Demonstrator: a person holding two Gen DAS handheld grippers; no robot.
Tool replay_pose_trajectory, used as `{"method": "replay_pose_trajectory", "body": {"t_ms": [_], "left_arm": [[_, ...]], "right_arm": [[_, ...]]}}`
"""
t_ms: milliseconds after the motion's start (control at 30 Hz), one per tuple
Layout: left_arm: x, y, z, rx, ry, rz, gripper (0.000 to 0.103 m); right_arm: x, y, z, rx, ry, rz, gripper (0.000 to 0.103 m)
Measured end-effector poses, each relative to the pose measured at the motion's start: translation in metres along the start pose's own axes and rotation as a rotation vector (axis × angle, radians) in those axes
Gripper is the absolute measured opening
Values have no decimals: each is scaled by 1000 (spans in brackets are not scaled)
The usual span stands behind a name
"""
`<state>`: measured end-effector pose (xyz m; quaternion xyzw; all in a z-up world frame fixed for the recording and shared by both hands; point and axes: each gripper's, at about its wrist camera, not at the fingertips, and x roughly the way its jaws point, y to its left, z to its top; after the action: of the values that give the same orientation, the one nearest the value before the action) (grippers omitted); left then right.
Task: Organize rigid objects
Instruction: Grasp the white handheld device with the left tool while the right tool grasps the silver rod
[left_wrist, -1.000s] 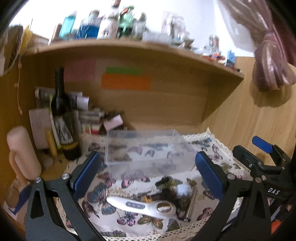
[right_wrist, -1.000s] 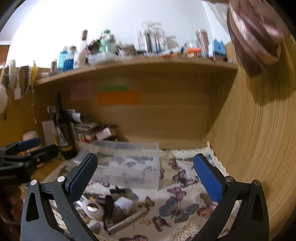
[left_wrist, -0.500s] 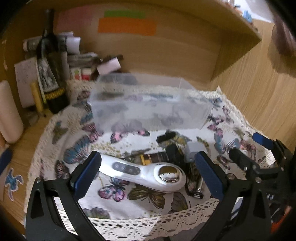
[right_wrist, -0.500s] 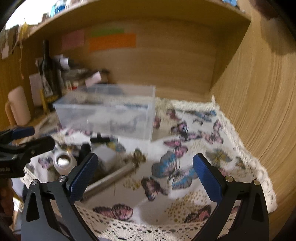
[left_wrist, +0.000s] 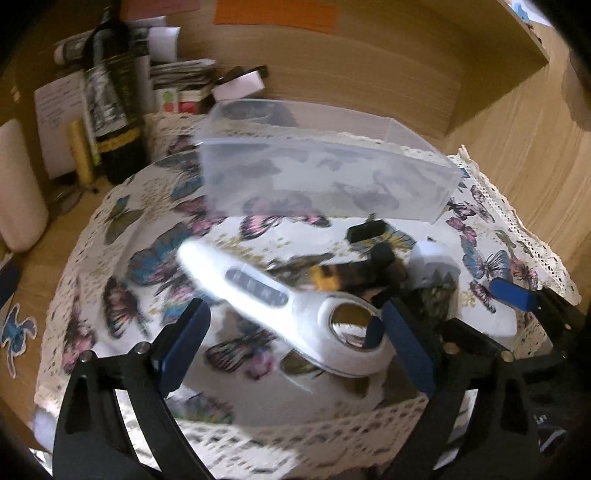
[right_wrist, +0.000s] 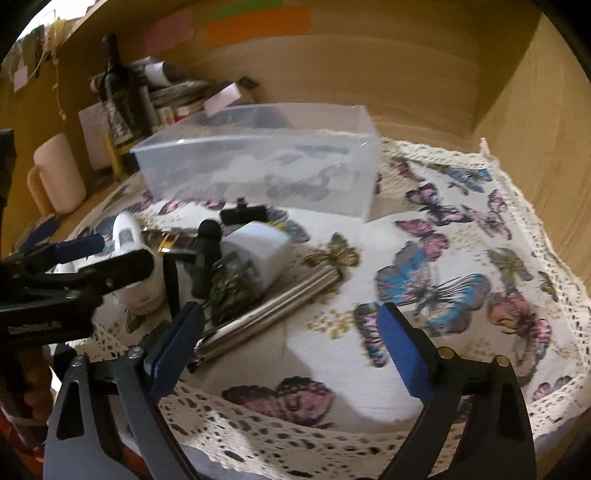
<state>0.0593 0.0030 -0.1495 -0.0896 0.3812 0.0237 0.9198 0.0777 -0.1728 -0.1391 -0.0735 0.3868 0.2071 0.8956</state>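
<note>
A pile of small rigid objects lies on a butterfly cloth (right_wrist: 443, 266) in front of a clear plastic box (left_wrist: 325, 173), which also shows in the right wrist view (right_wrist: 266, 166). A white handheld device with a round metal head (left_wrist: 295, 310) lies between the fingers of my open left gripper (left_wrist: 295, 339). Beside it are a white charger block (right_wrist: 258, 251), a metal tube (right_wrist: 273, 310) and black pieces (right_wrist: 207, 251). My open right gripper (right_wrist: 288, 339) hovers over the cloth, its left finger near the tube. The left gripper also shows in the right wrist view (right_wrist: 74, 266).
A dark wine bottle (left_wrist: 110, 96), papers and small boxes stand at the back left. A pale pink mug (right_wrist: 59, 177) stands left of the cloth. Wooden walls close in the back and right. The cloth's lace edge hangs over the front.
Both grippers have dropped and tilted down toward the cloth. The left one has closed in on the white device, the right one on the metal tube. Both stay open.
</note>
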Motion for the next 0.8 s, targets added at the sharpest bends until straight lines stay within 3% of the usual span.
{"method": "replay_pose_trajectory", "body": {"t_ms": [233, 467, 600, 800], "left_arm": [[-19, 39, -12, -71, 8, 45, 96], [-15, 29, -12, -52, 12, 9, 91], [-1, 15, -10, -33, 44, -11, 77], [5, 13, -12, -38, 29, 37, 60]], "right_arm": [[10, -1, -4, 21, 36, 14, 76], [5, -9, -6, 8, 41, -28, 48], [2, -17, -8, 11, 45, -52, 35], [6, -24, -3, 24, 46, -40, 31]]}}
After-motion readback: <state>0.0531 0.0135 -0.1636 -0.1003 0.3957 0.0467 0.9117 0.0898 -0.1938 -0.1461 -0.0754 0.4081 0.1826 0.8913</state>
